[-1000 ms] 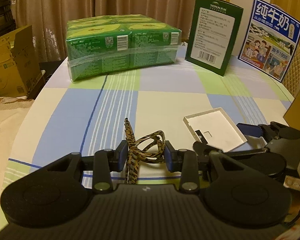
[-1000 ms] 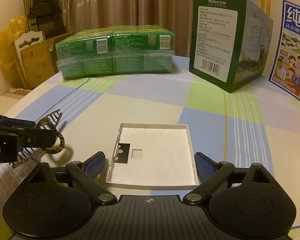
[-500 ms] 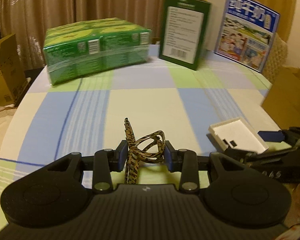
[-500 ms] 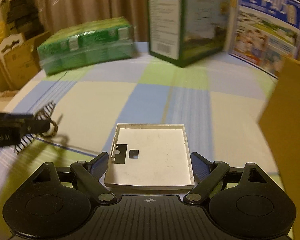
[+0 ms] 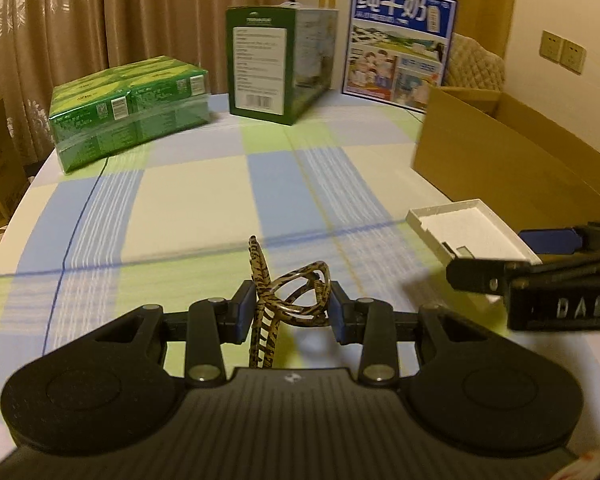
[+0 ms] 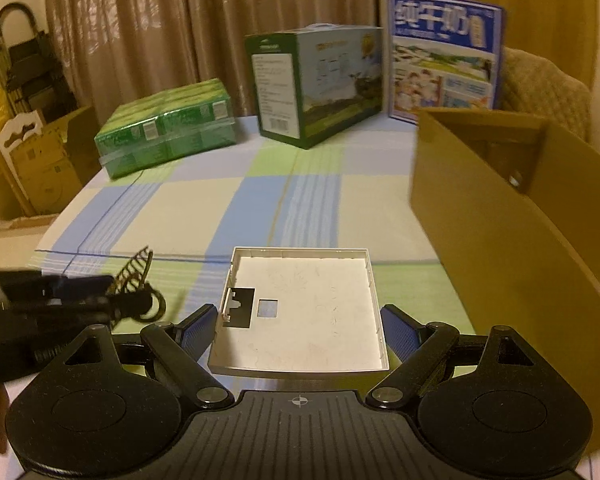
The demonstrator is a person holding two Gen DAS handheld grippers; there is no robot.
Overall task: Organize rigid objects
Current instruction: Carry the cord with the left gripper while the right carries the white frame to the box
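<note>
My left gripper [image 5: 292,312] is shut on a leopard-print hair claw clip [image 5: 288,300] and holds it above the checked tablecloth [image 5: 204,184]. The clip also shows at the left of the right wrist view [image 6: 134,280], in the left gripper's fingers [image 6: 80,292]. My right gripper [image 6: 298,332] is shut on a flat white square plastic cover [image 6: 304,308], its hollow side up, with a small square hole. The cover [image 5: 468,232] and the right gripper show at the right of the left wrist view. An open brown cardboard box [image 6: 512,200] stands at the right, close to the cover.
At the back of the table stand a green shrink-wrapped pack [image 5: 128,108], a green carton [image 5: 276,64] and a blue milk carton [image 5: 400,44]. Cardboard boxes [image 6: 40,160] and a folded trolley [image 6: 28,64] stand beyond the table's left edge. A padded chair [image 6: 540,88] is behind the brown box.
Both grippers have swung to the right with their loads still held. The brown cardboard box has come into view at the right and is now close to the white cover.
</note>
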